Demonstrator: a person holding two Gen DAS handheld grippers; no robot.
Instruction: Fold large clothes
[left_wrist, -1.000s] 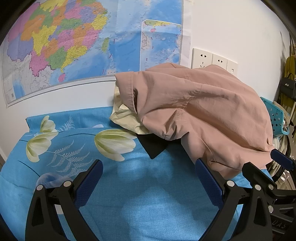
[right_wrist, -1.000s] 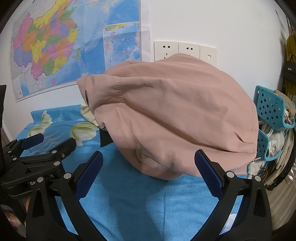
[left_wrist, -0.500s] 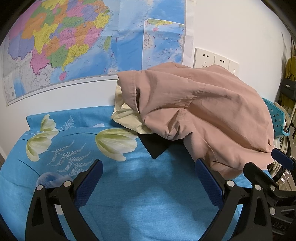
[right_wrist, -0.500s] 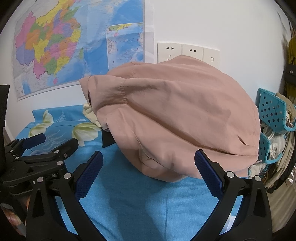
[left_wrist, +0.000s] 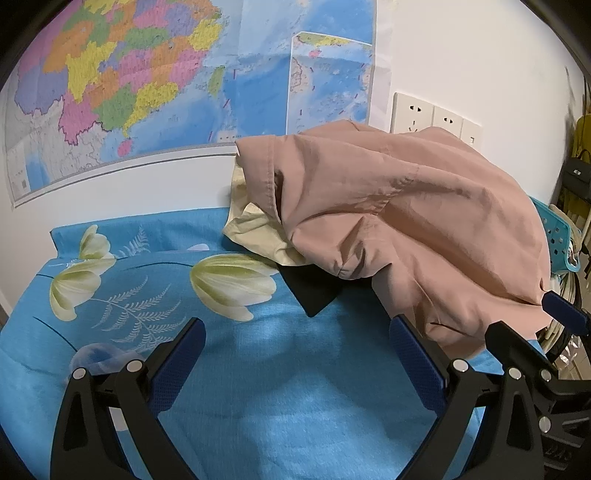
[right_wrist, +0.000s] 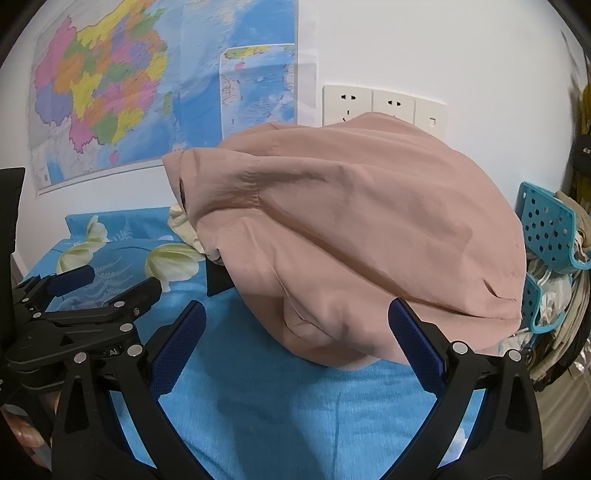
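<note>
A large pink garment (left_wrist: 399, 218) lies heaped on top of a clothes pile at the back right of the blue flowered table cover (left_wrist: 258, 387); it fills the middle of the right wrist view (right_wrist: 362, 236). A pale yellow garment (left_wrist: 255, 232) and a black one (left_wrist: 317, 291) stick out from under it. My left gripper (left_wrist: 295, 339) is open and empty over the cover, short of the pile. My right gripper (right_wrist: 295, 328) is open and empty, its fingertips close in front of the pink garment's lower edge. The left gripper also shows in the right wrist view (right_wrist: 107, 288).
A wall with a coloured map (left_wrist: 155, 85) and sockets (left_wrist: 432, 114) stands right behind the pile. A teal plastic basket (right_wrist: 546, 236) with more items hangs at the right, past the table's edge.
Both grippers have edged slightly forward toward the pile; the pink garment sits a little larger in both views. Both stay open and the clothes have not moved.
</note>
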